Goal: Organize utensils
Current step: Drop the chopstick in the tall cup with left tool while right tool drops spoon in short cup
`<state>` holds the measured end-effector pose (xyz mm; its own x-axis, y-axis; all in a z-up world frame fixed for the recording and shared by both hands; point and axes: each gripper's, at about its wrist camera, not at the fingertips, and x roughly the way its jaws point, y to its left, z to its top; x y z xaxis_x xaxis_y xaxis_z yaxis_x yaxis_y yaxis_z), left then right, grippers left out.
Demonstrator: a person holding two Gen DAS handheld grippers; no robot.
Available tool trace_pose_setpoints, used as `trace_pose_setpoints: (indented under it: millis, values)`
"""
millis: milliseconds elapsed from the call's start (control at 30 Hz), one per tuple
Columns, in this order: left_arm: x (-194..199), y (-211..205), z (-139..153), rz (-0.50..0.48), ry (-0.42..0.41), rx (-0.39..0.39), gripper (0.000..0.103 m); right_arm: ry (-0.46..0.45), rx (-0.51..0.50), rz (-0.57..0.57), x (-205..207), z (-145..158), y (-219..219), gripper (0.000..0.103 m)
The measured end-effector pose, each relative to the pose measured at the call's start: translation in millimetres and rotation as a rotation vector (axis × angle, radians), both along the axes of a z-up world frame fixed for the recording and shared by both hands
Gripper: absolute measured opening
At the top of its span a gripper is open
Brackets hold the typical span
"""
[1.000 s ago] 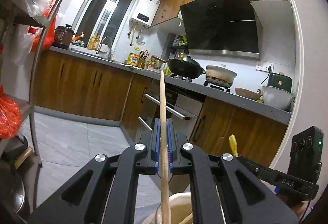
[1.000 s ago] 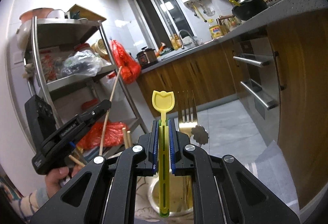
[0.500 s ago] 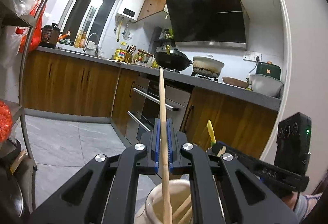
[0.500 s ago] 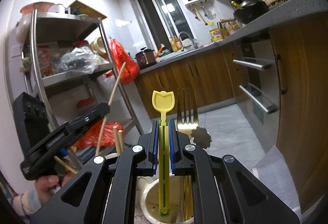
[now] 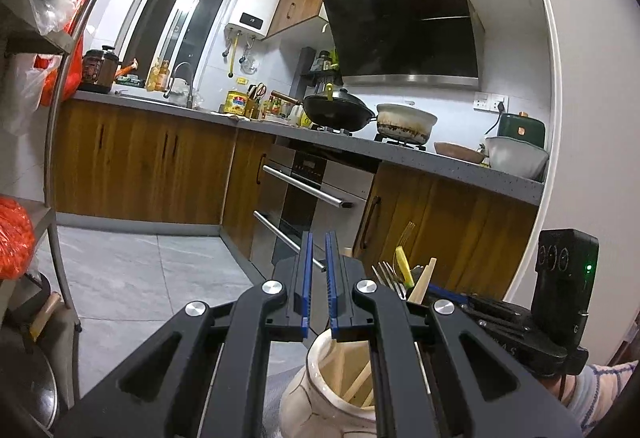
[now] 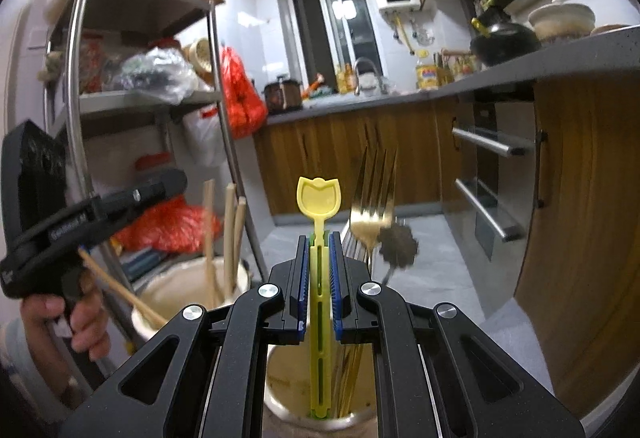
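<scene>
My left gripper is open and empty, with a narrow gap between its blue pads, right above a cream ceramic jar that holds wooden chopsticks. My right gripper is shut on a yellow tulip-topped plastic utensil, whose lower end stands in a second cream holder. Gold forks and a flower-ended piece stand in that holder. The chopstick jar sits to its left, with several chopsticks in it. The left gripper also shows in the right wrist view.
A metal shelf rack with bags and a red sack stands on the left. Wooden kitchen cabinets, an oven and a counter with a wok and pots run along the back and right. Grey floor tiles lie below.
My left gripper has opened and the long wooden chopstick it held has dropped into the jar. My right gripper has lowered the yellow utensil closer to its holder.
</scene>
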<state>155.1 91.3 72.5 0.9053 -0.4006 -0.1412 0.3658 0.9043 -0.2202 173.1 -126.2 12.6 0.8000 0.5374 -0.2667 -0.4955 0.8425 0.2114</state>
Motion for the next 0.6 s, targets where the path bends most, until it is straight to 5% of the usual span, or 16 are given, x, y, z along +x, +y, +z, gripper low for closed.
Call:
trace_pose_setpoints:
  millis: [367,600]
  values:
    - [-8.0,-7.2,10.6,0.036,-0.010,0.046,0.006,0.144,-0.066,0.059,7.1,-17.3,6.5,0.011]
    - [-21.1,-3.2,17.9,0.076,-0.018,0.061,0.006,0.111,-0.048,0.058,-15.5,-4.7,-4.4,0.014]
